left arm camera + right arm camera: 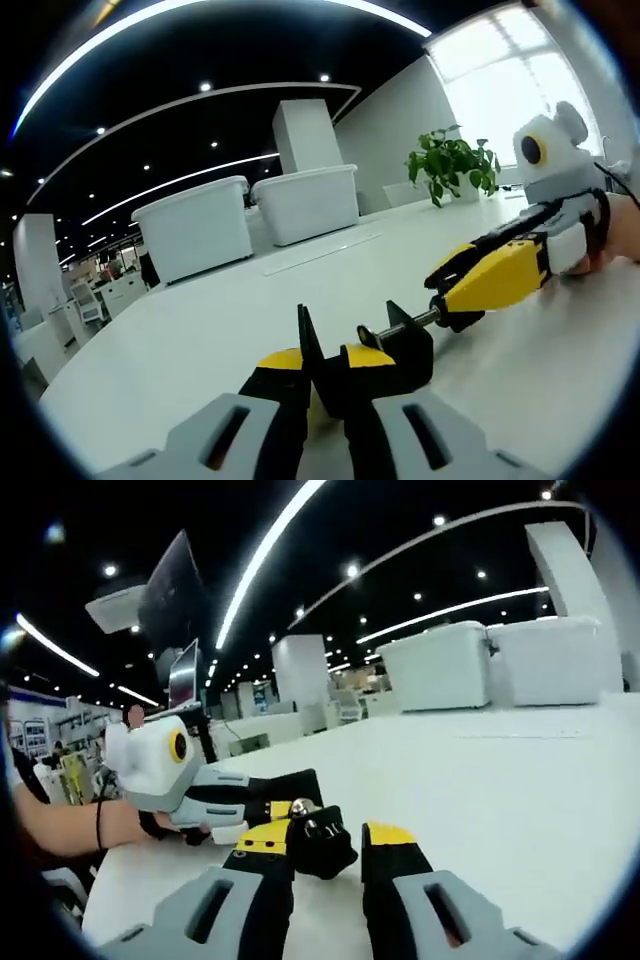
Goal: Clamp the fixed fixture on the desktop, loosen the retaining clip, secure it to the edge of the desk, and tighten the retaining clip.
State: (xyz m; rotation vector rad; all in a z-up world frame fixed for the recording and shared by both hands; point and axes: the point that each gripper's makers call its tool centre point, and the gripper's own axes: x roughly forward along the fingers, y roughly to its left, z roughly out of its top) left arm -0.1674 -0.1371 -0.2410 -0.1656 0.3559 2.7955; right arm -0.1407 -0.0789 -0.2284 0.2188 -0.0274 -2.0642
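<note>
Black clamp fixture lies on the white desk, its body pinched in the left gripper while the right gripper, jaws closed on the screw handle, should turn squarely to loosen

Both views sit low and close over the white desk, facing each other across the clamp.

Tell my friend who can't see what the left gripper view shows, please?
A yellow-and-black claw grips a black clamp on a white table. The other claw holds the clamp's screw from the right. Behind sit two white bins and a potted plant.
</note>
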